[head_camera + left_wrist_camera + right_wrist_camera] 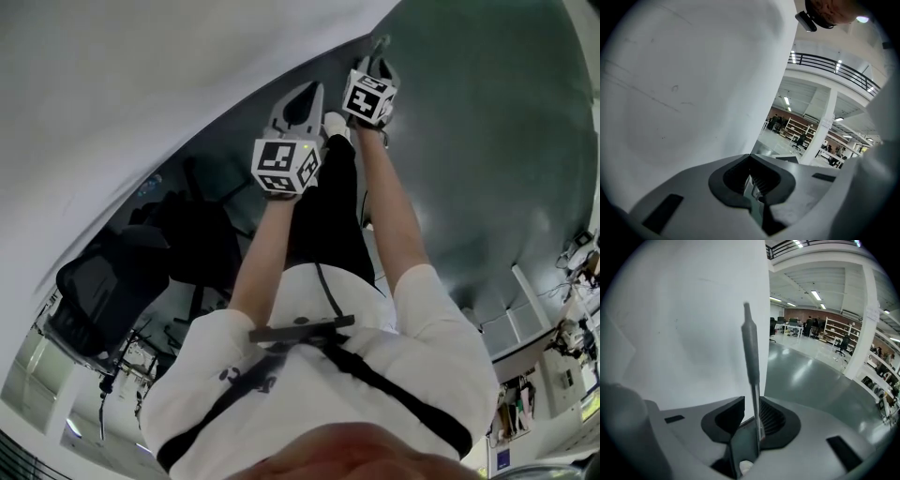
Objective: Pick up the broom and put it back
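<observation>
In the right gripper view the broom's grey handle [751, 348] stands upright in front of a white wall, its thicker grip end on top. My right gripper [751, 401] is shut on the thin shaft just below that grip. The broom's head is hidden. In the head view the right gripper [380, 58] reaches forward over the grey floor, and the handle is barely visible there. My left gripper [306, 97] hangs beside it on the left, close to the wall. In the left gripper view its jaws [750, 157] meet at the tips with nothing between them.
A white wall [141, 84] fills the left side. The glossy grey floor [487, 141] spreads to the right. A black office chair [103, 281] stands behind on the left. The person's legs and a white shoe [336, 125] are below the grippers. Desks and shelves [834, 333] are far off.
</observation>
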`<action>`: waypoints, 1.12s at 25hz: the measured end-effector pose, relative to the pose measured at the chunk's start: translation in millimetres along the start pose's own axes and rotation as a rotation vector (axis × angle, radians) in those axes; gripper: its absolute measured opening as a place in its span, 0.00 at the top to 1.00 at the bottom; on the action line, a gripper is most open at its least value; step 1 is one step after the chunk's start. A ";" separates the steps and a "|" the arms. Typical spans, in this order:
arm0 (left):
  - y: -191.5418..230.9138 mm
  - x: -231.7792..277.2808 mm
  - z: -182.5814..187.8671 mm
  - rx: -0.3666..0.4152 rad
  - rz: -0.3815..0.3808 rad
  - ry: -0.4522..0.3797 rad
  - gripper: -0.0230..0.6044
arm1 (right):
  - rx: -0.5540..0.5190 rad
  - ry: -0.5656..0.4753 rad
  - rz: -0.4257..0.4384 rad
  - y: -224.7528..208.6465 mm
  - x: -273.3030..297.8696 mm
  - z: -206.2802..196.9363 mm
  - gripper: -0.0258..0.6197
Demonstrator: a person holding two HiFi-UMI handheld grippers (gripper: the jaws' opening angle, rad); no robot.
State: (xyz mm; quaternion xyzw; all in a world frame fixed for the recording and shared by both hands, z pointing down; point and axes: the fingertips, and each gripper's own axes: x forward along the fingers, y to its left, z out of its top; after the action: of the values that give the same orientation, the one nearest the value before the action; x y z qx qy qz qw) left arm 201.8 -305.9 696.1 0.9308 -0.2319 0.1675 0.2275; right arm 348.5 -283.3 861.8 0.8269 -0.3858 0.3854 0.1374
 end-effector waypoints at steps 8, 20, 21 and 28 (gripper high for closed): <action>12.4 -9.2 5.0 0.002 0.021 -0.015 0.95 | -0.049 -0.026 0.069 36.9 17.1 17.6 0.81; 6.9 -14.8 -15.3 -0.006 0.020 0.003 0.95 | -0.134 0.030 0.139 31.6 -27.1 -48.7 0.81; 4.4 -13.7 -15.5 -0.001 0.017 0.005 0.95 | -0.133 0.031 0.140 28.4 -30.2 -51.4 0.81; -3.1 -15.4 -17.2 0.007 0.013 0.005 0.95 | -0.115 -0.004 0.148 12.1 -52.1 -44.8 0.81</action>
State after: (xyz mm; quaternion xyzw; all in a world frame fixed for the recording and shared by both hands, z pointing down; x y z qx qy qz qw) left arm 187.0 -289.4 703.0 0.9297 -0.2368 0.1721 0.2235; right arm 294.5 -240.1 852.1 0.7876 -0.4676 0.3702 0.1550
